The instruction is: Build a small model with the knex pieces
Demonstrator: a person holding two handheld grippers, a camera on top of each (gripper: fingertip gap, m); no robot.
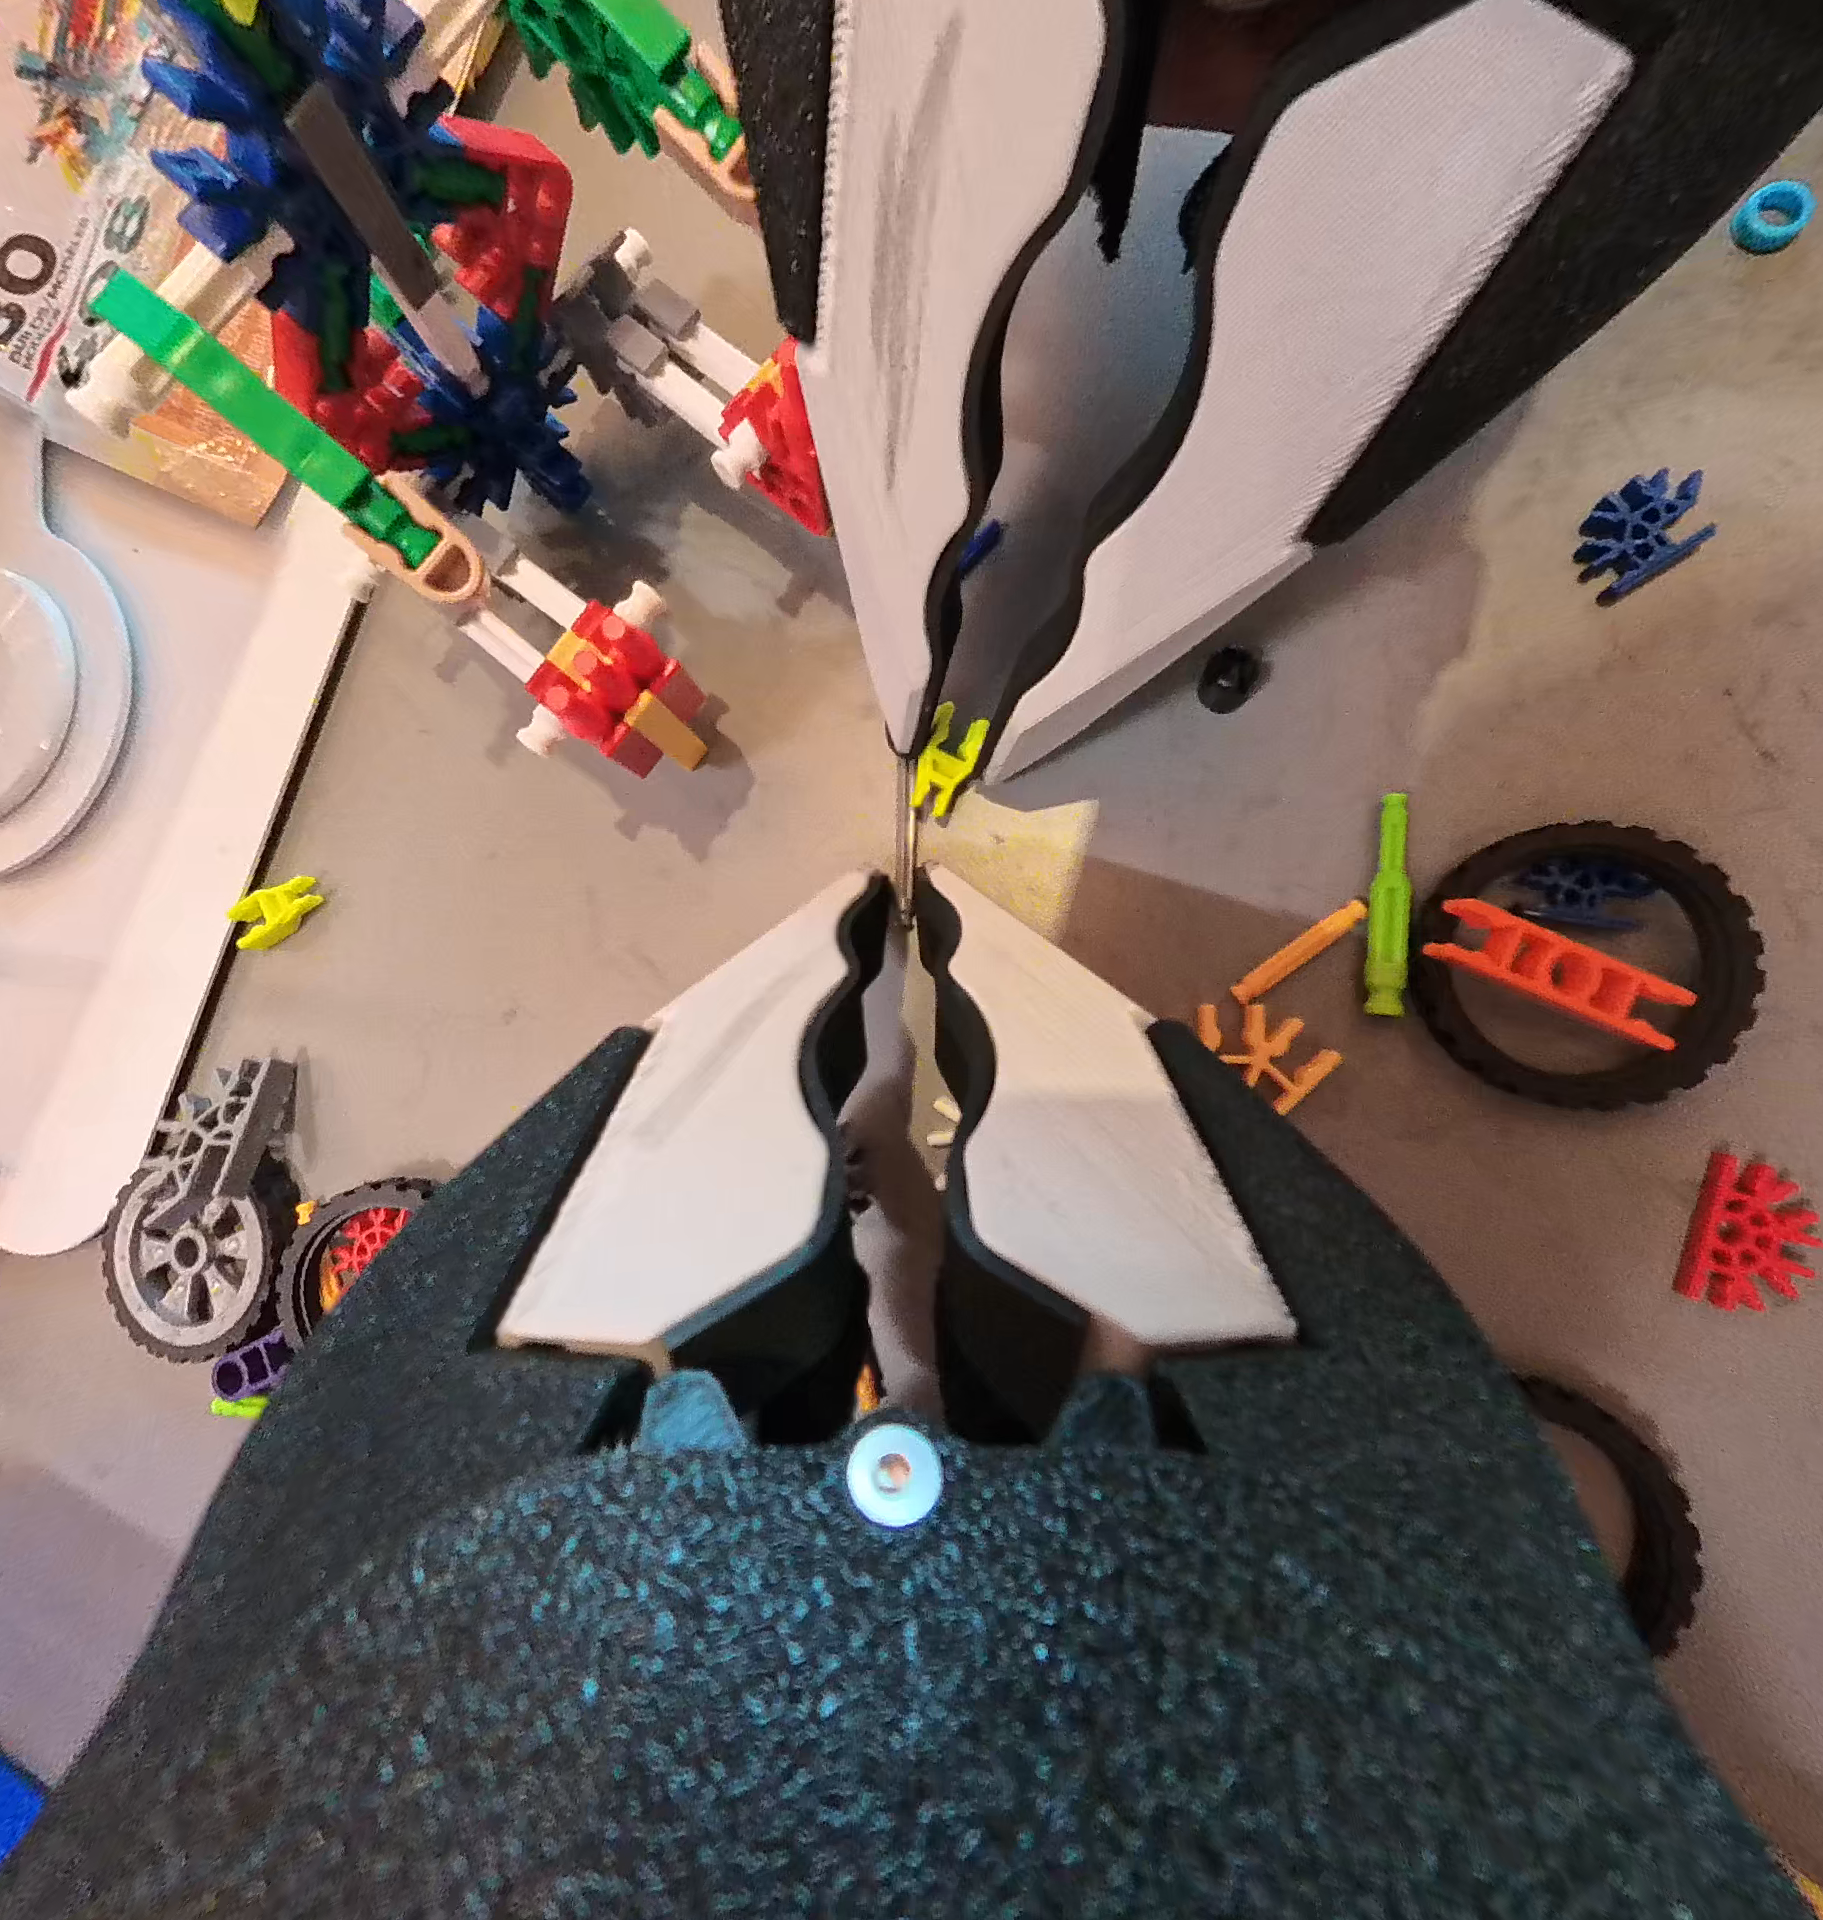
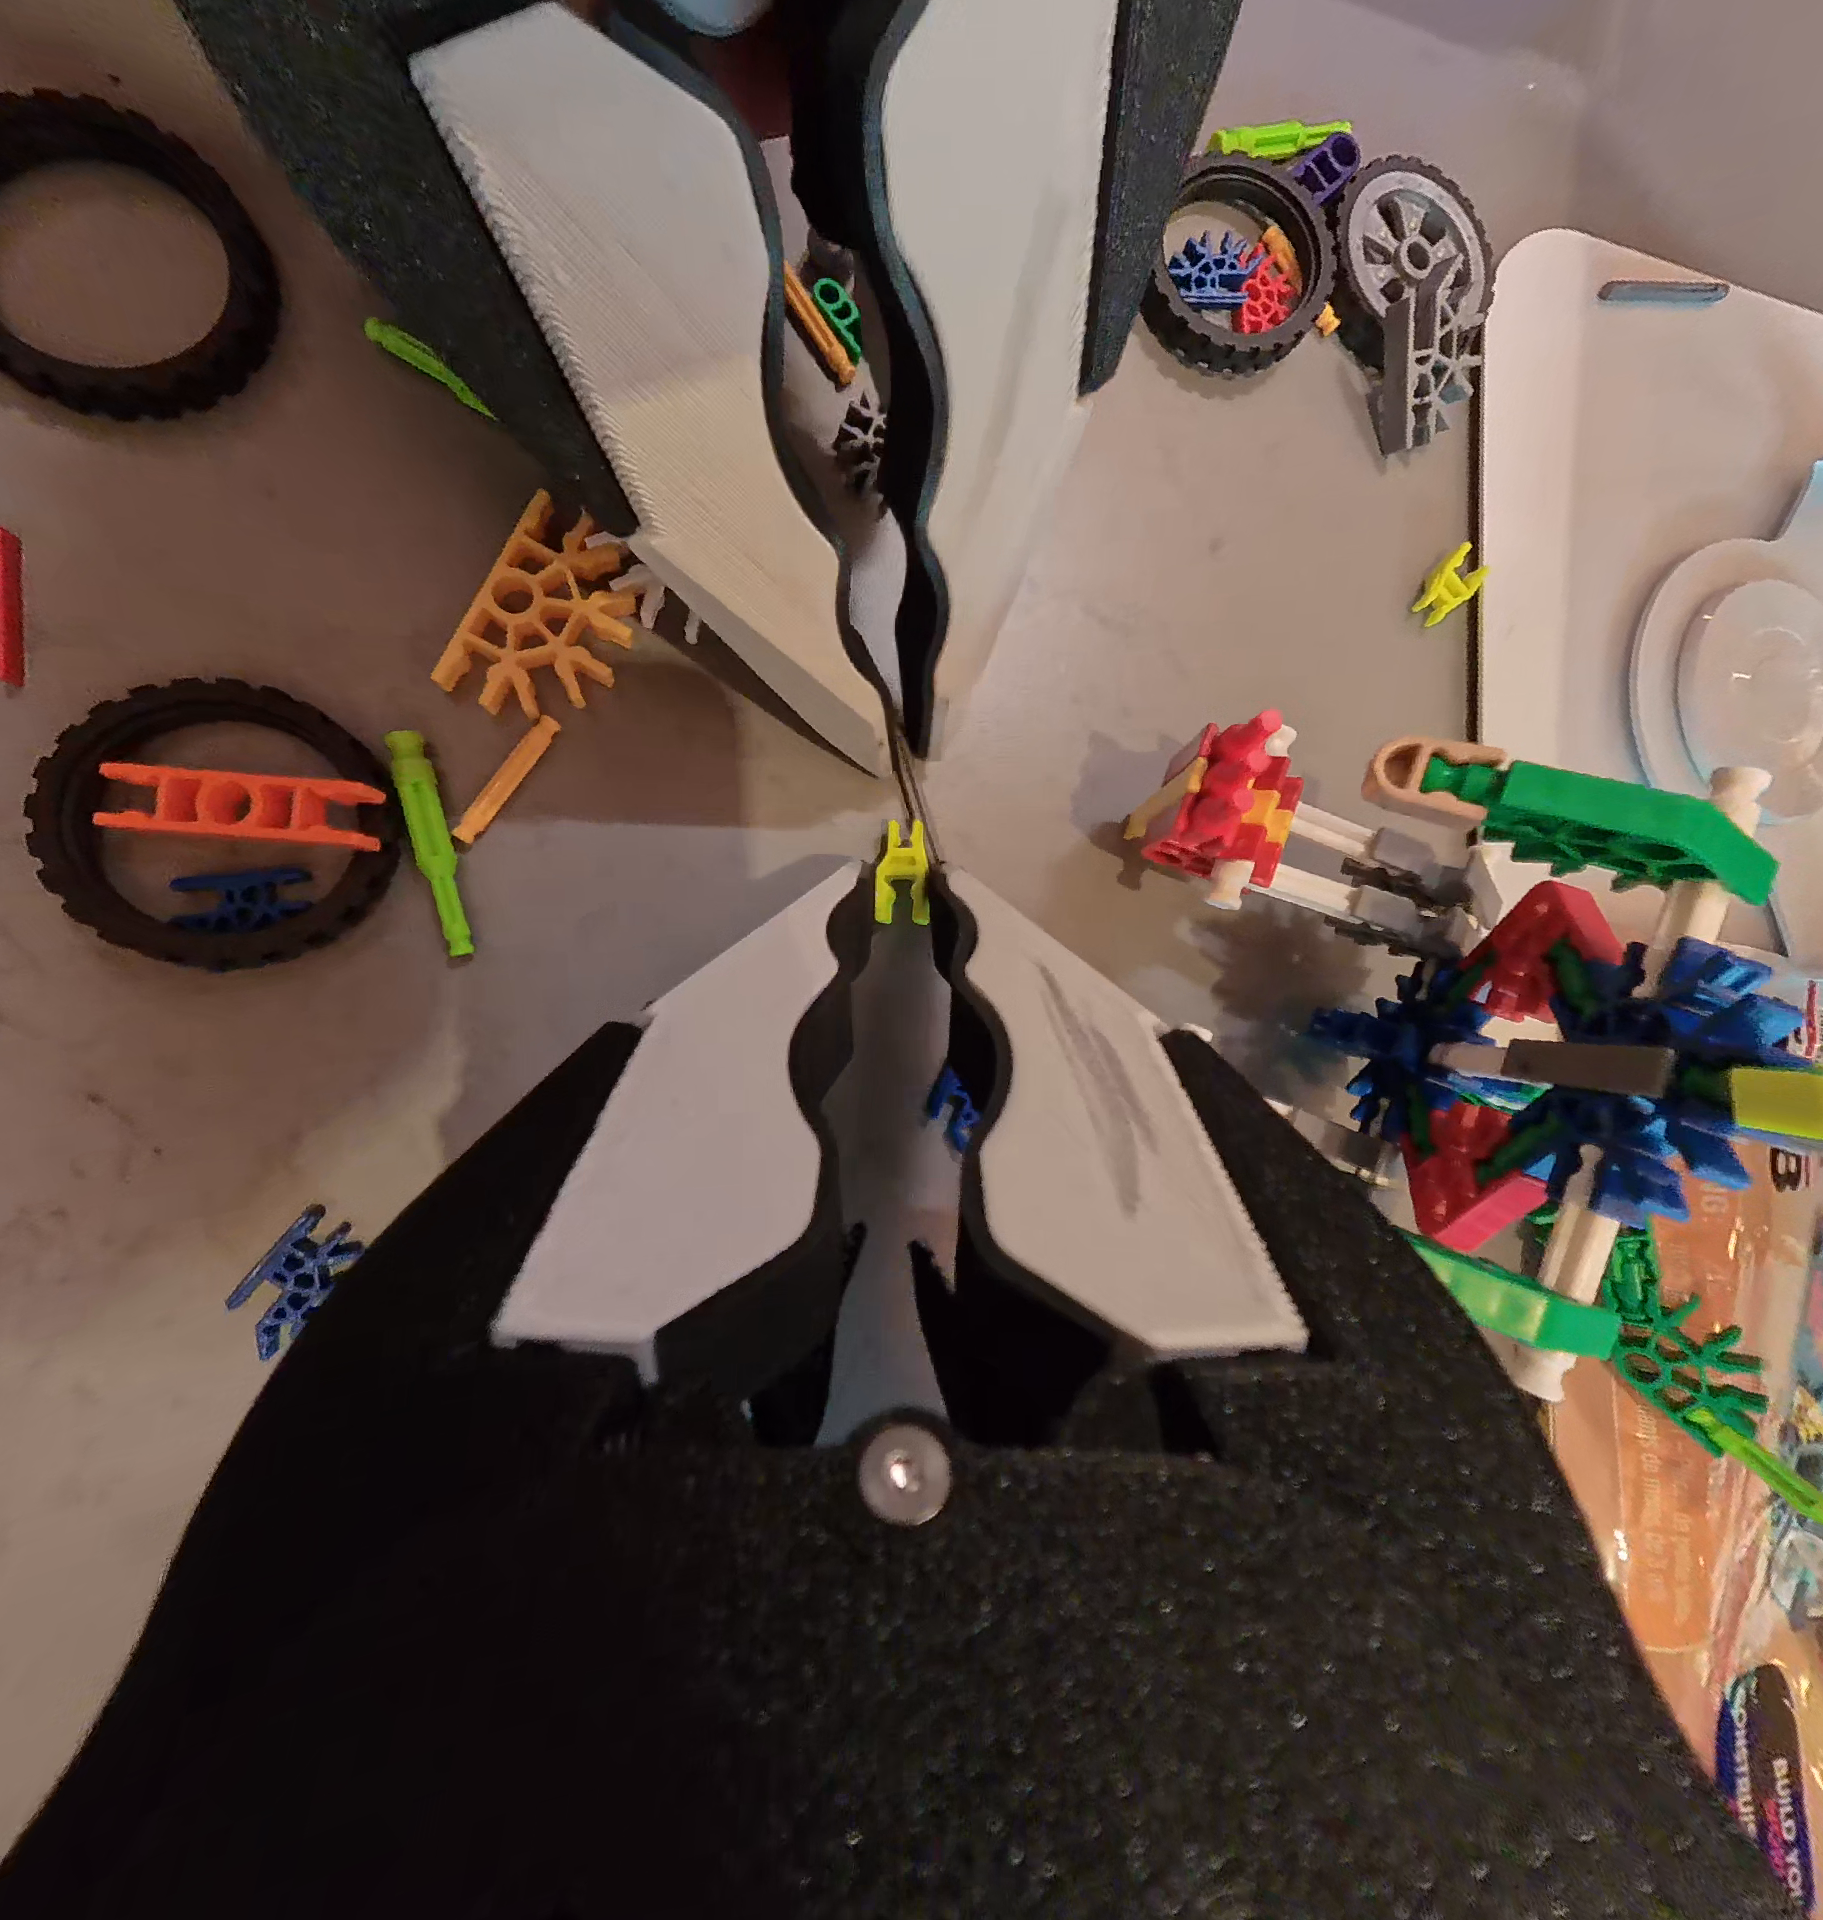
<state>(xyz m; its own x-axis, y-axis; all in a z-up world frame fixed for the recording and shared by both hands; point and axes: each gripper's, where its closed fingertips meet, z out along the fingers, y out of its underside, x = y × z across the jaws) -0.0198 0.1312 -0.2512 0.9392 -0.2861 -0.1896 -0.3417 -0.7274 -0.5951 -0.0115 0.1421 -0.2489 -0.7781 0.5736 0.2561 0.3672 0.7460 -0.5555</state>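
Observation:
My left gripper (image 1: 899, 896) is shut on a thin grey rod (image 1: 904, 847) that sticks out past its tips. My right gripper (image 2: 902, 894) is shut on a small yellow-green connector (image 2: 902, 871). The two grippers face each other tip to tip above the table. The rod's far end meets the connector (image 1: 946, 767) held in the right gripper (image 1: 946, 743). In the right wrist view the left gripper (image 2: 902, 743) comes in from the top with the rod (image 2: 909, 790) reaching the connector.
A built model of red, blue, green and white pieces (image 1: 387, 312) stands beside a white tray (image 1: 107, 727). Black tyres (image 1: 1587, 961), a grey wheel (image 1: 185, 1257) and several loose connectors and rods lie around. A second yellow-green connector (image 1: 275, 909) lies by the tray. Less than 4 cm separates the two grippers' tips. My left gripper's tips are some 15 cm from the grey wheel (image 1: 185, 1257). Seen from the right wrist view (image 2: 1425, 257) as well.

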